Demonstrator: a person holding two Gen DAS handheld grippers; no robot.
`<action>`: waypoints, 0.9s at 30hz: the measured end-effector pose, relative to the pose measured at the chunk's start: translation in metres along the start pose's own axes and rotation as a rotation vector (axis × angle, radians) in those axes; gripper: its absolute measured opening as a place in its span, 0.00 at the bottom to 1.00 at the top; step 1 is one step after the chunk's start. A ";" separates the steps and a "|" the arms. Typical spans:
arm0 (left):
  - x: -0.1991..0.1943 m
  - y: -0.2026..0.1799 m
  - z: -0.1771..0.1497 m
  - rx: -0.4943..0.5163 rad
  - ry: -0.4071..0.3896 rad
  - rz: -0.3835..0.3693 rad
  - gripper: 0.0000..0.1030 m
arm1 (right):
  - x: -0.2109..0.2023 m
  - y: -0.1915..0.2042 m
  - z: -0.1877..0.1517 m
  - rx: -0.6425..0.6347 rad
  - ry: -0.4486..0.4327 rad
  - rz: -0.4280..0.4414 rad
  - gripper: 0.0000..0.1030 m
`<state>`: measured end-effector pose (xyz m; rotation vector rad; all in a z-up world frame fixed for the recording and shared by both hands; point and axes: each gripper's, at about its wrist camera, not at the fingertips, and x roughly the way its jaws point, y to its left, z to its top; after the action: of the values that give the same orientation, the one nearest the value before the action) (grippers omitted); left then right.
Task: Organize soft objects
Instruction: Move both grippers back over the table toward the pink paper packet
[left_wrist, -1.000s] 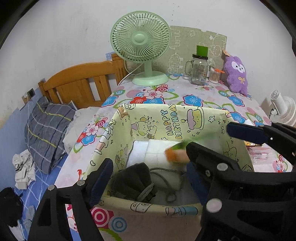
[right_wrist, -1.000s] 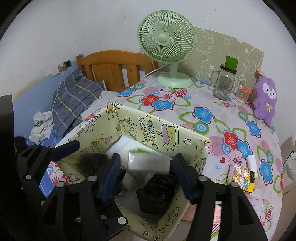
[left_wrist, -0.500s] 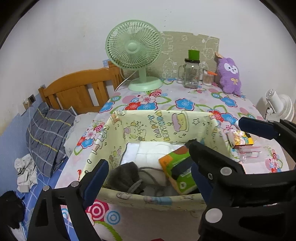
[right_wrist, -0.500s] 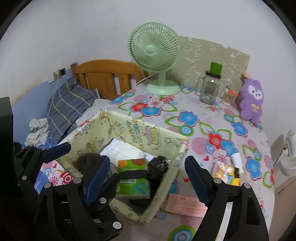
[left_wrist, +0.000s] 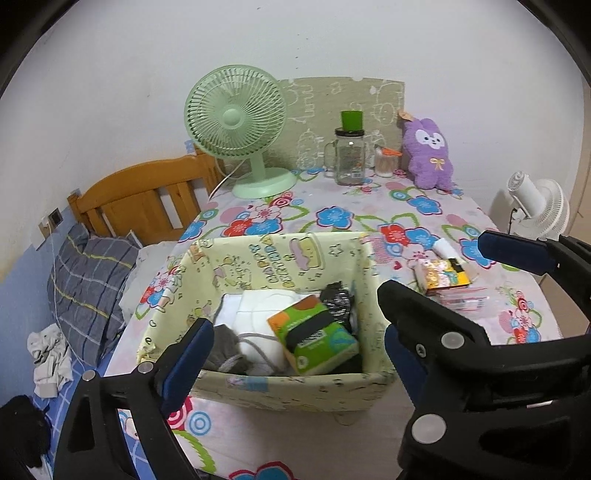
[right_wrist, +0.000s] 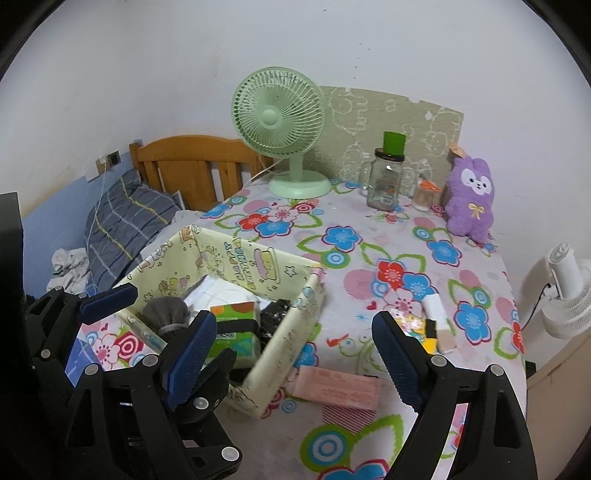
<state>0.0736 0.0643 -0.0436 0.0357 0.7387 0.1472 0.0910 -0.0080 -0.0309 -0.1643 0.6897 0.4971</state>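
Broadly, we see a table under a flowered cloth (right_wrist: 369, 236), with a wooden bed headboard (left_wrist: 147, 195) and a plaid pillow (left_wrist: 88, 280) to its left. At the far edge stand a green desk fan (left_wrist: 240, 125), a glass jar with a green lid (left_wrist: 349, 155) and a purple plush rabbit (left_wrist: 428, 155); a white fan (right_wrist: 569, 291) sits off the table to the right.

Nearest us is the yellow fabric bin (left_wrist: 280, 387), printed with cartoon figures. Inside it lie white folded cloth (left_wrist: 258, 306), a grey pouch with a cord (right_wrist: 166, 314), a green-and-orange tissue pack (left_wrist: 314, 336) and a black bundle (left_wrist: 336, 299), whose material we cannot make out.

Right of the bin, on the cloth, rest a pink packet (right_wrist: 336, 384) and a small yellow box (left_wrist: 443, 277), the latter partly hidden behind our right gripper's finger in the right view.

Both tools stand before the bin. The left gripper (left_wrist: 295, 343) has its jaws spread wide, having just been opening, with nothing pinched between them. The right gripper (right_wrist: 291, 354) likewise has just been opening and grips nothing; the bin's near corner lies between its blue pads (right_wrist: 192, 347), untouched.
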 end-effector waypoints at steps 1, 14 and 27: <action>-0.002 -0.003 0.000 0.002 -0.003 -0.004 0.92 | -0.002 -0.002 -0.001 0.003 -0.002 -0.003 0.86; -0.016 -0.034 -0.001 0.015 -0.013 -0.052 0.93 | -0.029 -0.030 -0.015 0.040 -0.031 -0.040 0.86; -0.020 -0.072 -0.006 0.031 -0.019 -0.100 0.93 | -0.048 -0.064 -0.035 0.083 -0.038 -0.088 0.86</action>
<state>0.0635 -0.0100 -0.0403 0.0293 0.7227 0.0403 0.0708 -0.0926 -0.0281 -0.1069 0.6621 0.3854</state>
